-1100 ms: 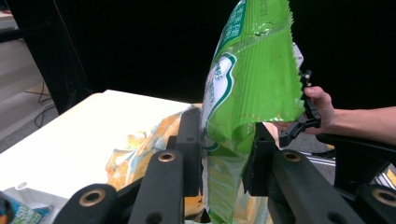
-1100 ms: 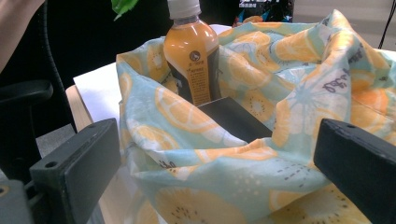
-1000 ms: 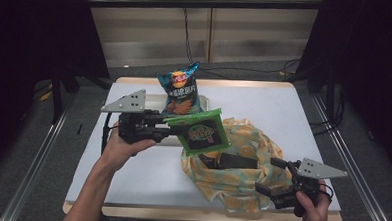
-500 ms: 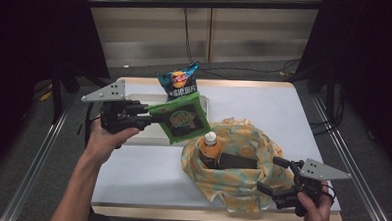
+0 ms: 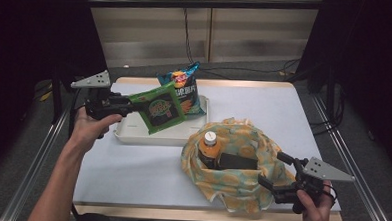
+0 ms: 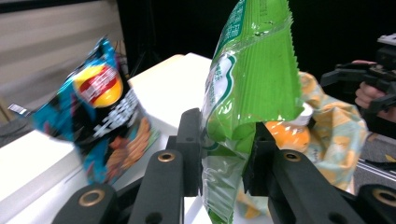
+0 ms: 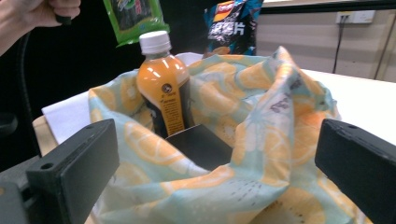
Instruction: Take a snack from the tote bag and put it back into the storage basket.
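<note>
Left gripper [image 5: 129,103]: jaws clamped on the lower edge of a green snack packet [image 5: 160,107]. In the left gripper view the green snack packet [image 6: 247,93] rises from between the jaws, its crimped seam pinched flat. Position: in the air above the left end of a white tray [image 5: 133,134], clear of the table [image 5: 131,172].

Blue crisp bag [image 5: 185,89]: stands upright in the tray just behind the packet; whether the two touch cannot be told.

Right gripper [image 5: 276,171]: jaws apart, at the near right rim of a cloth bag with an orange-slice print [image 5: 240,187]. In the right gripper view the bag's rim [image 7: 261,140] lies between the spread jaws, seemingly ungripped.

Bag contents: a white-capped orange drink bottle [image 5: 208,148], upright; a dark flat item [image 5: 238,161] beside it, kind unclear.
</note>
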{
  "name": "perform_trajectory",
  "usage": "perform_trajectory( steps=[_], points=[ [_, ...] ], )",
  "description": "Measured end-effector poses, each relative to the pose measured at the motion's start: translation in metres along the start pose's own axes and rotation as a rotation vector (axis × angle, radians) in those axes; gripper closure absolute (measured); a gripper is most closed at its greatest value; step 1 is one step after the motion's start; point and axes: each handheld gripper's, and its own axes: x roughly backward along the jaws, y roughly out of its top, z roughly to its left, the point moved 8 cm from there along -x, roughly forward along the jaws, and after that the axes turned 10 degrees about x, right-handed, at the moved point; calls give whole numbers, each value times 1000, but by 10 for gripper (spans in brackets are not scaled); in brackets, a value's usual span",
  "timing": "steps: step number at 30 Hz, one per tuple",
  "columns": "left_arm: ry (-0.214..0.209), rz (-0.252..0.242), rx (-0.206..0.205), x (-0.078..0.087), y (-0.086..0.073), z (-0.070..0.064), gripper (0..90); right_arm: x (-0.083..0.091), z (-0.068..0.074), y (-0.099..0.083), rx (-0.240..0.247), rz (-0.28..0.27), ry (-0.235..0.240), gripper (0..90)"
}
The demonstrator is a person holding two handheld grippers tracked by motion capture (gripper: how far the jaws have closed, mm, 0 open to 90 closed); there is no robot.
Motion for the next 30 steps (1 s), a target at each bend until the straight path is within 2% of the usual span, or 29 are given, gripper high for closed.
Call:
perform_trajectory(
  steps=[3, 5, 7, 11, 15, 18, 20, 24, 28, 30],
  points=[
    [7, 2, 8, 2, -2, 12, 727, 2, -1, -1, 8, -11, -16, 0],
    [16, 13, 14, 3, -3, 23, 728, 4, -2, -2, -6, -20, -27, 0],
    [47, 22, 22, 3, -5, 35, 728, 6, -2, -4, -2, -14, -33, 0],
    [63, 54, 26, 2, -10, 53, 728, 9, 4, -6, 6, -20, -28, 0],
    [91, 79, 52, -2, -16, 66, 728, 9, 6, -7, 10, -20, -17, 0],
    [96, 106, 33, -5, -22, 71, 727, 9, 6, -8, 13, -19, -24, 0],
    [117, 122, 16, -5, -25, 78, 727, 9, 6, -8, 11, -18, -23, 0],
    [134, 87, 57, -7, -30, 95, 728, 10, 5, -9, 9, -21, -27, 0],
    [159, 90, 100, -10, -40, 116, 728, 11, 5, -10, 2, -18, -27, 0],
    [171, 104, 107, -13, -44, 124, 727, 11, 4, -10, 5, -18, -28, 0]
  ],
)
